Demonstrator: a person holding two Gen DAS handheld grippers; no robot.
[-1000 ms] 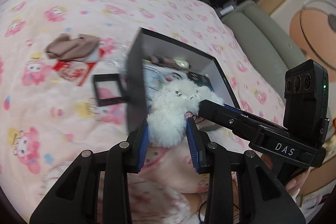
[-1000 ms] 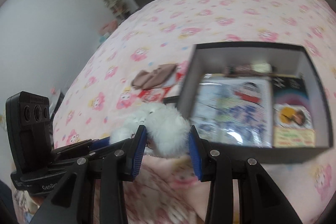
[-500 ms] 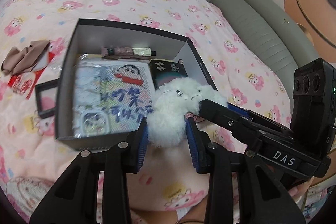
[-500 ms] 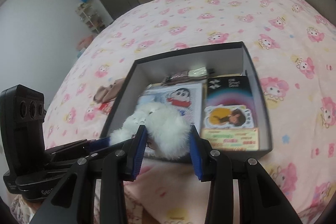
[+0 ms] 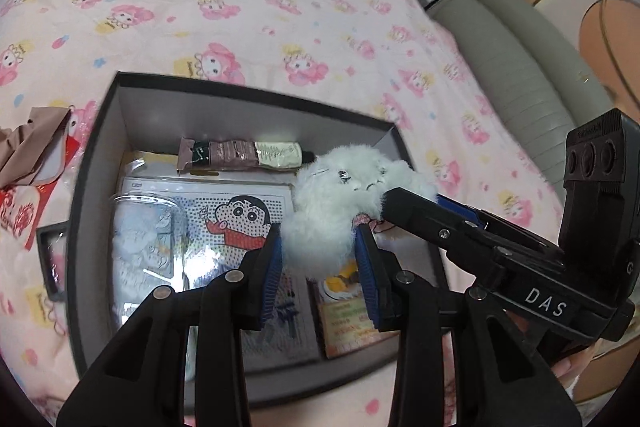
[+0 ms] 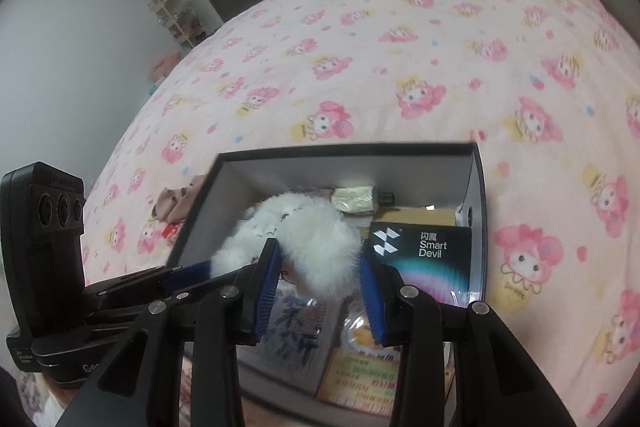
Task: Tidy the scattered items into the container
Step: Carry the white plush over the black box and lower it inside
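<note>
Item count: one black box (image 5: 94, 163); one white plush toy (image 5: 332, 203); one tube (image 5: 240, 155); one cartoon-print packet (image 5: 240, 215); one dark "Smart Devil" card box (image 6: 424, 255); one orange printed card (image 5: 348, 311). Outside the box on the bed (image 5: 240, 7): one brown cloth (image 5: 32, 143); one red packet (image 5: 20, 215). Hand-held grippers: two.

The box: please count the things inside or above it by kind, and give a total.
Plush toy, held above the box by both tools: 1
Tube: 1
Flat packs and cards: 4
Total: 6
</note>
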